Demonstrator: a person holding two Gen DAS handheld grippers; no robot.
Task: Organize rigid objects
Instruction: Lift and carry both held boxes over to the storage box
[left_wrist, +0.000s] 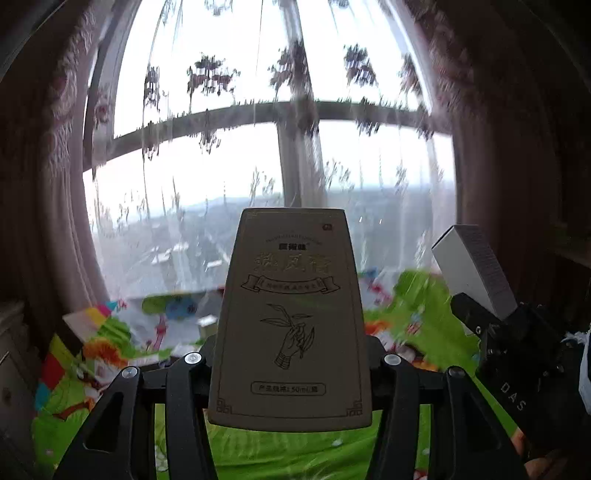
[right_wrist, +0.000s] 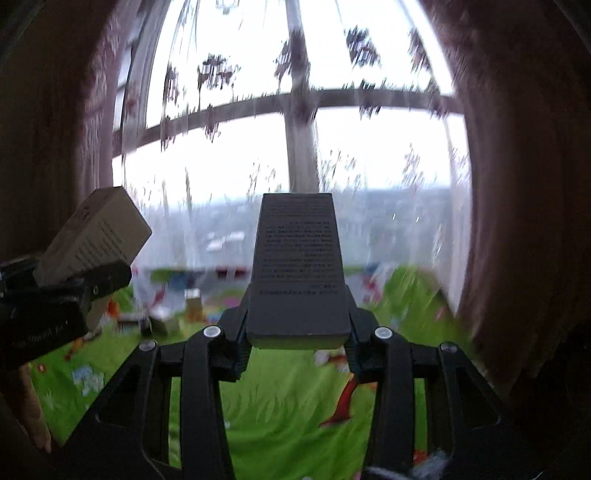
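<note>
1. Nearest the left wrist camera, the left gripper (left_wrist: 290, 354) is clamping a tan box (left_wrist: 291, 317) between its two black fingers (left_wrist: 184, 373), which are pressing on the box's side edges.
2. The tan box is standing upright, its printed face showing a drawn hand holding a leafy sprig, and it is hanging above a bright green patterned mat (left_wrist: 280, 454).
3. In the right wrist view, the right gripper (right_wrist: 297, 332) is gripping a grey box (right_wrist: 297, 266) covered in lines of small print, its fingers (right_wrist: 229, 332) closed against both sides.
4. The grey box is tilting away from the camera, held up over the same mat (right_wrist: 280, 406).
5. Each gripper is showing at the edge of the other's view: the right one with its box at the right of the left view, the left one at the left of the right view.
6. Farther off, small boxes (right_wrist: 192, 304) are lying on the mat, blurred.
7. At the far end, a sheer curtain (left_wrist: 229, 155) is hanging before a large window (left_wrist: 369, 155).
</note>
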